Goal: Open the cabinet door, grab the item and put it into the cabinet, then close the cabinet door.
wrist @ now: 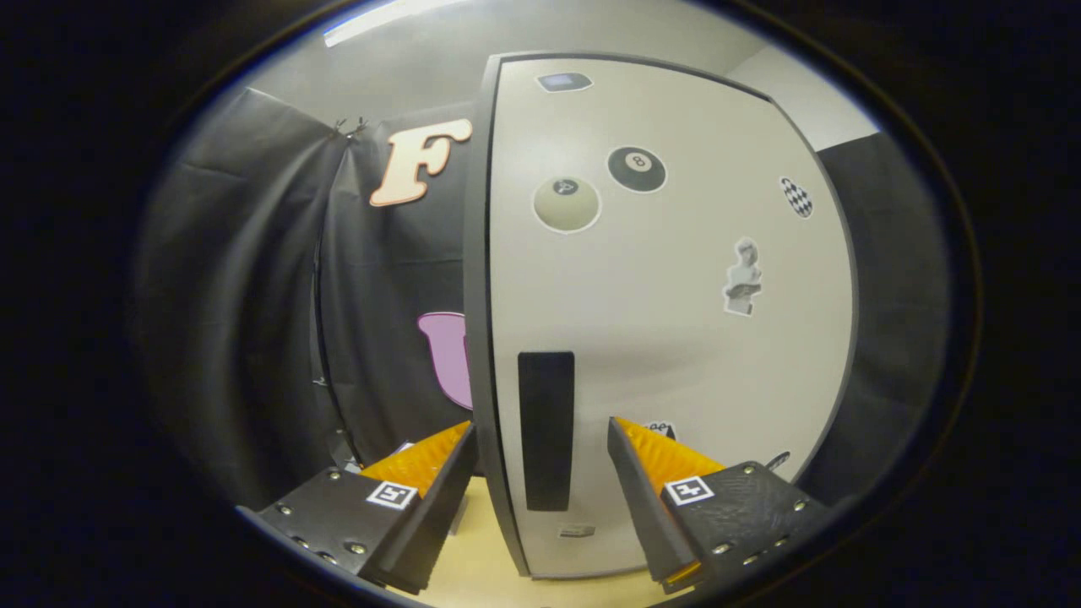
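Step in hand: opening the door, as we judge it. The cabinet (pixel 676 338) stands closed on the surface (pixel 473 540), its door (pixel 659 355) flush in the dark frame.

Left to right:

1. Booth wall. Black cloth hangs behind and to the left of the cabinet.
2. Left finger (pixel 431 473). It sits just outside the cabinet's left edge, over the bare surface.
3. Door edge. The dark left edge of the cabinet runs down between the two fingers.
4. Handle (pixel 545 431). A tall dark strip, upright, near the door's left edge. It lies between the fingers and just ahead of them.
5. Right finger (pixel 650 473). It sits in front of the door face, to the right of the handle.
6. Door face. Stickers are spread over the upper and right parts, among them two billiard balls (pixel 637 169).

Tool state: the tool (pixel 540 439) is open, fingers wide apart, gripping nothing. We cannot tell whether either finger touches the door.

Item: we cannot place the item to be stored from here; we leave its position unstated.

Next move, in our judgement: bring the tool onto the handle, close both fingers on it, then pull so the door swings out. We cannot tell whether the strip stands proud or is recessed; confirm before closing. Hinges are likely on the right.
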A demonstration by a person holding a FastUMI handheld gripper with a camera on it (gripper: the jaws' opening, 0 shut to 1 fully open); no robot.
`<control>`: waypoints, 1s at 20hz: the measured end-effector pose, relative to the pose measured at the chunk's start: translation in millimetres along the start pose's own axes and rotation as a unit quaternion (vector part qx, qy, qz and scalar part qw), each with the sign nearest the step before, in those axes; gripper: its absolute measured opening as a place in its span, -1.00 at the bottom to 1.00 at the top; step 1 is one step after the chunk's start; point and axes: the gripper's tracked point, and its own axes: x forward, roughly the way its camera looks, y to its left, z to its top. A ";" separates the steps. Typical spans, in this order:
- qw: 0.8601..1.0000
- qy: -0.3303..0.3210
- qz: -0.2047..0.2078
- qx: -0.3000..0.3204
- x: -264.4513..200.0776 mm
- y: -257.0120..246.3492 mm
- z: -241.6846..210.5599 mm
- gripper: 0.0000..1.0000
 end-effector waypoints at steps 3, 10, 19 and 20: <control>1.000 0.007 -0.002 0.002 13.3 0.2 -4.4 0.82; 1.000 -0.003 -0.018 -0.020 19.5 -2.4 -7.0 0.67; 0.999 0.014 -0.039 0.020 16.2 -3.3 -11.5 -0.74; 0.999 0.019 -0.038 0.020 16.0 -3.9 -12.0 -0.74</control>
